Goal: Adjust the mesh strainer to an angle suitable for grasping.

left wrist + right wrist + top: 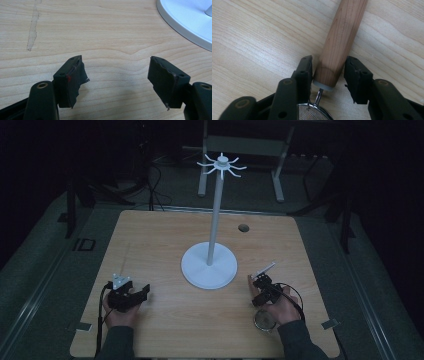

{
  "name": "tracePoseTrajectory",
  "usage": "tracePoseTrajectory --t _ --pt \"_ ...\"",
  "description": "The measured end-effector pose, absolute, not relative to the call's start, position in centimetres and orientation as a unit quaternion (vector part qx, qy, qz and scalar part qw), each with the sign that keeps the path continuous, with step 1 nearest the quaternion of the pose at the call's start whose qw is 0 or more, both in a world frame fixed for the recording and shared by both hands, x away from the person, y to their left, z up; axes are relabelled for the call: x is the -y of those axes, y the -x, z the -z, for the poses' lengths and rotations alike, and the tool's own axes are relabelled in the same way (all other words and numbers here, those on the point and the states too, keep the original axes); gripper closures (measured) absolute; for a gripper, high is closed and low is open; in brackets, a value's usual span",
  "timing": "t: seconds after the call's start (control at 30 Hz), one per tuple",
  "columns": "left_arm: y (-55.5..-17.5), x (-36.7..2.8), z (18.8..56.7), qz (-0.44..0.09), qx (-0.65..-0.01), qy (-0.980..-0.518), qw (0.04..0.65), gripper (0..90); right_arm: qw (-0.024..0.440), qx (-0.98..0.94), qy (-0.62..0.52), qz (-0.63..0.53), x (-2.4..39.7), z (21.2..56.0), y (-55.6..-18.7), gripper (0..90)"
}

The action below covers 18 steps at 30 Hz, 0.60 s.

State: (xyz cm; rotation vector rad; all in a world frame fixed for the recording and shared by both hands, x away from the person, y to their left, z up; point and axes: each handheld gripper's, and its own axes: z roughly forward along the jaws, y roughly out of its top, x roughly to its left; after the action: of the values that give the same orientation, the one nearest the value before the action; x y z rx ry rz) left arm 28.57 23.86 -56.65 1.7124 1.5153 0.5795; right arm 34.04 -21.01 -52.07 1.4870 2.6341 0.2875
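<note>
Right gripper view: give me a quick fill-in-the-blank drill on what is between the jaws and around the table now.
1. The round handle between the right hand-held gripper jaws is made of ____.
2. Below that handle sits a small metal mesh ____.
3. The tall pole stand with a round base is coloured ____.
4. The left hand-held gripper holds ____.

Missing words: wood; strainer; white; nothing

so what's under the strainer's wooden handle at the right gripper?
Bare wooden tabletop under the wooden handle, which sits between the right gripper jaws. The strip directly beneath the handle is covered.
</note>
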Motion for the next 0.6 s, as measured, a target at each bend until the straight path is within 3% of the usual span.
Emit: tracePoseTrajectory --t 0.2,0.5,0.6 --pt "-28.57 -23.86 56.65 -0.227 -0.594 -0.671 0.381 29.2 0.049 -0.869 -0.485 -0.087 20.7 52.48 -34.15 56.1" --pt "-28.56 -23.85 56.64 -0.227 -0.594 -0.672 0.381 29.2 0.058 -0.871 -0.481 -0.079 20.87 52.4 -34.25 68.6" --pt "-28.59 -23.88 56.66 -0.226 -0.595 -0.67 0.382 29.2 0.071 -0.871 -0.48 -0.079 20.98 52.39 -34.11 69.0"
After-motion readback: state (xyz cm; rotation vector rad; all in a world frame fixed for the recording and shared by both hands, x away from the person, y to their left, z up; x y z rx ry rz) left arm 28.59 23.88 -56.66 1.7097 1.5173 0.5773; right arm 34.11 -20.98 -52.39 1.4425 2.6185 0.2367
